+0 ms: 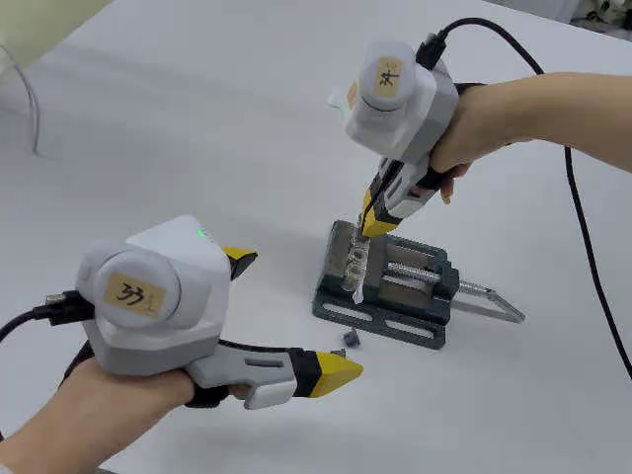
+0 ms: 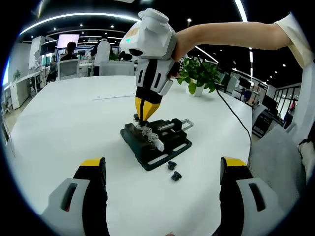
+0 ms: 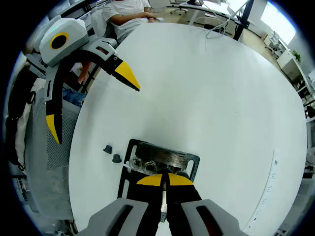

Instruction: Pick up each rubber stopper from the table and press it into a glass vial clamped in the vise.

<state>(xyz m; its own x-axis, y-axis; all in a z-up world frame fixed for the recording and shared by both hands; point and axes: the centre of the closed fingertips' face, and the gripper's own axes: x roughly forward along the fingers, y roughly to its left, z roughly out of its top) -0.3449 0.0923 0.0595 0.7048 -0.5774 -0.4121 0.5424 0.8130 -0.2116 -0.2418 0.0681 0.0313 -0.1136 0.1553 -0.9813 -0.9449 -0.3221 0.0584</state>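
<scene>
A dark bench vise (image 1: pixel 420 329) (image 2: pixel 170 146) (image 3: pixel 191 160) on the white table clamps a row of clear glass vials (image 1: pixel 356 263) (image 2: pixel 150 134) (image 3: pixel 140 166). My right gripper (image 1: pixel 374 226) (image 2: pixel 145 113) (image 3: pixel 165 180) points straight down with its yellow tips shut together on the far end of the vial row; a stopper between them cannot be made out. Two small dark rubber stoppers (image 1: pixel 351 339) (image 2: pixel 171 165) (image 3: pixel 112 153) lie on the table just in front of the vise. My left gripper (image 1: pixel 288 316) (image 2: pixel 163 166) (image 3: pixel 91 103) hovers open and empty, short of the stoppers.
The vise's screw handle (image 1: pixel 492 302) sticks out to the right. A black cable (image 1: pixel 585 232) trails from the right gripper across the table. A mesh chair (image 3: pixel 44 162) and a seated person (image 3: pixel 130 10) are at the table's edge; a potted plant (image 2: pixel 199 73) stands behind.
</scene>
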